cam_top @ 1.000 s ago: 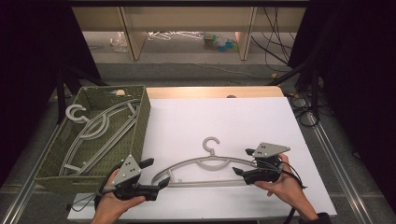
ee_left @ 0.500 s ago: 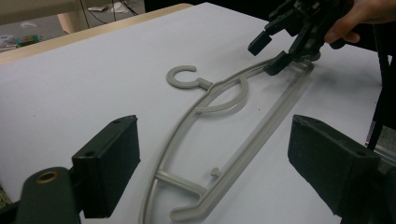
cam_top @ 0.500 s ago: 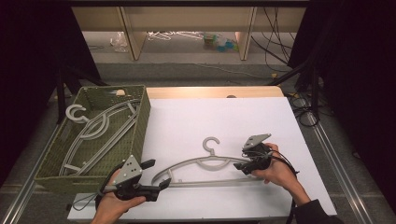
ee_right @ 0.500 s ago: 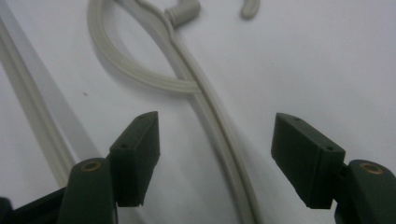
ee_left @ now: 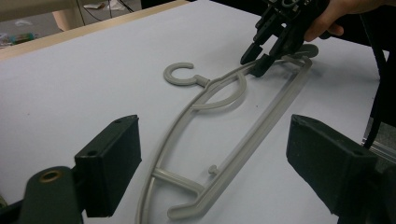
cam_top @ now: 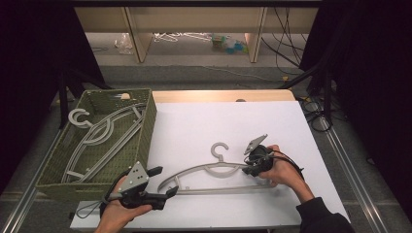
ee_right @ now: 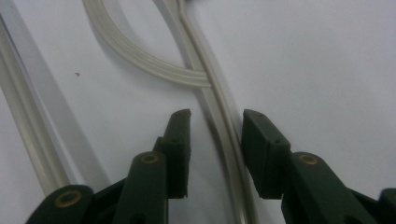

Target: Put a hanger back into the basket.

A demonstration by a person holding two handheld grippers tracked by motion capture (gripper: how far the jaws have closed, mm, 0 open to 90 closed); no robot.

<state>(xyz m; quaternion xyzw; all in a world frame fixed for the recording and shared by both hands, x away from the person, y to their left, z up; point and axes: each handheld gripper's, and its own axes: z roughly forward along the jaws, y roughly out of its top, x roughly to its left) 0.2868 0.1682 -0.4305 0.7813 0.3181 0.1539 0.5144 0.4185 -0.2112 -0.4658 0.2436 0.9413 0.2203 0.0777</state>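
Jaws of my right gripper [ee_right: 212,126] have just been closing around the hanger's [cam_top: 218,171] upper arm, not yet pinching; my left gripper [cam_top: 163,182] gapes wide beside the hanger's other end.

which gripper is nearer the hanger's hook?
Right. The right gripper straddles the hanger's upper arm just beside the hook, jaws closing. The left gripper sits open at the far end.
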